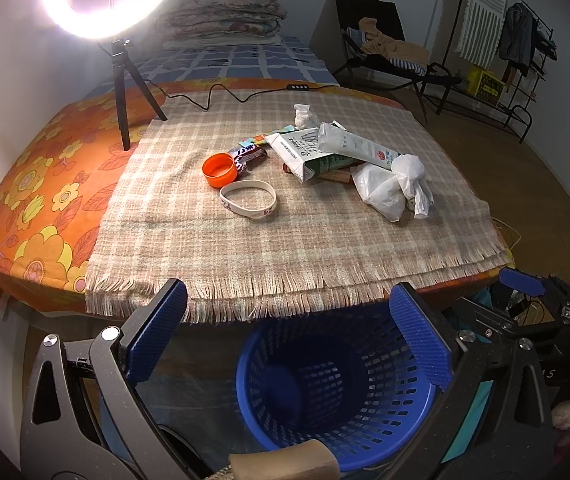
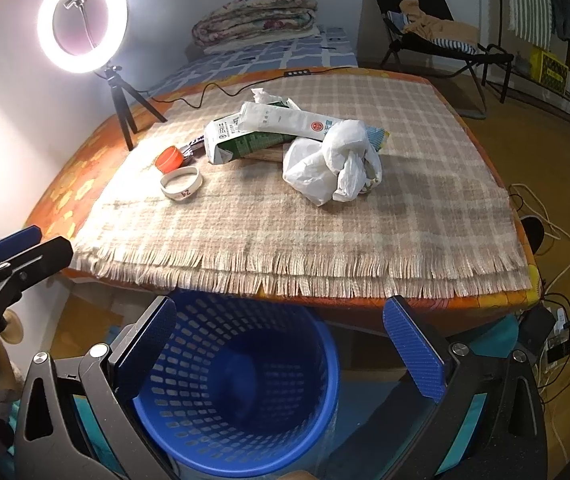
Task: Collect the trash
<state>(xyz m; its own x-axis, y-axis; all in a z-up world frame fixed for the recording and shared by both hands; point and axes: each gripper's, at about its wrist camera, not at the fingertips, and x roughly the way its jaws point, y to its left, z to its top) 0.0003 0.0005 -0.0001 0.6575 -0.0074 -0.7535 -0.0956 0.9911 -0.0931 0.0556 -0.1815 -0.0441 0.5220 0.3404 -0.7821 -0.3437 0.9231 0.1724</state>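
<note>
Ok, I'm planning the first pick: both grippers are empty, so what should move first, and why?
Probably reach the right gripper forward to the knotted white plastic bag. Its jaws stand open, the bag lies nearest that side of the pile, nothing rests on it, and the blue basket waits empty below the table edge.

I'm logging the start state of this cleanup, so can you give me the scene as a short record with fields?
surface: plaid fringed cloth over an orange floral cover
trash on cloth: orange cap, white wristband, milk carton, knotted white plastic bag, crumpled tissue, snack wrapper
bin: blue mesh basket below the near table edge, looks empty
left tongs: open, holding nothing
right tongs: open, holding nothing
lighting: ring light on a tripod, far left
</note>
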